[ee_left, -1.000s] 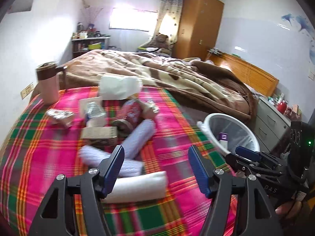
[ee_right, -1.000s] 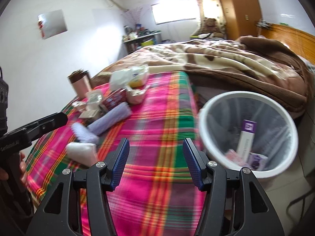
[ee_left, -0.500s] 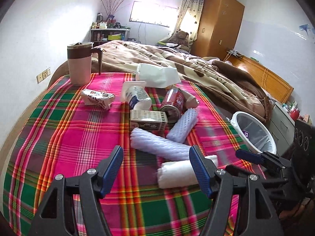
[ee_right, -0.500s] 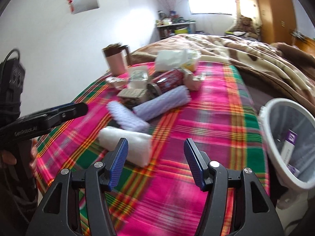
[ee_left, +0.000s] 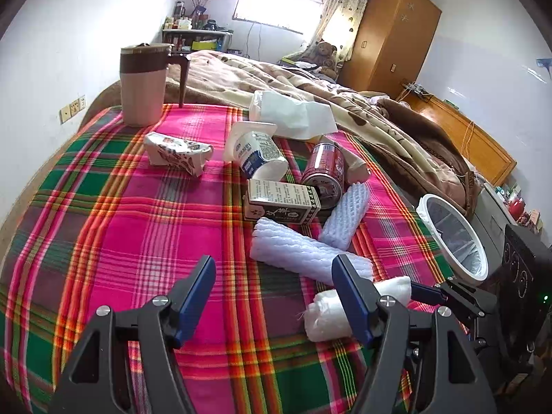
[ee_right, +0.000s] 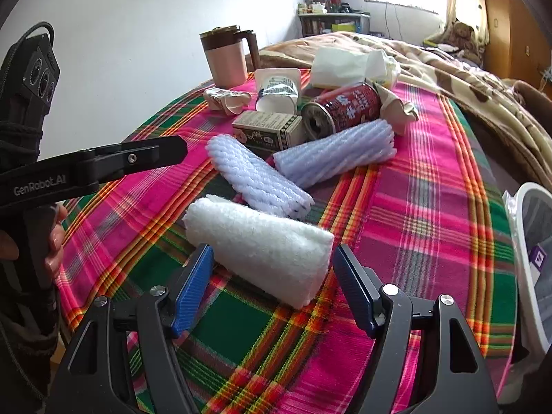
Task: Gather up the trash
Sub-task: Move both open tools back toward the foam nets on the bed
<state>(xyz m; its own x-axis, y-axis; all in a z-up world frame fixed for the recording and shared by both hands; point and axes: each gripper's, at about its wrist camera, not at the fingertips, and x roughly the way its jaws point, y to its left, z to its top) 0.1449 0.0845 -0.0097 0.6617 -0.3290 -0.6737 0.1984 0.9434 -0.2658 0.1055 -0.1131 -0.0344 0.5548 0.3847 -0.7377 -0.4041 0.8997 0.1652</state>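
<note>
Mostly plaid cloth [ee_left: 120, 241], bed [ee_left: 345, 103] beyond

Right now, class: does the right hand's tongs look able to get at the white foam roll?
Probably yes. The right tongs are opening with the white foam roll just ahead of them and nothing in between.

White foam roll [ee_right: 262, 245] lies on its side nearest, on plaid cloth [ee_right: 414, 227]. Behind it two lilac foam net sleeves [ee_right: 255, 179], crossed. Further back: small carton box [ee_right: 269, 129], red can [ee_right: 341, 107] tipped over, yogurt cup [ee_right: 277, 89] on its side, crumpled wrapper [ee_right: 224, 100]. Trash bin [ee_right: 531, 262] right of the cloth.
</note>
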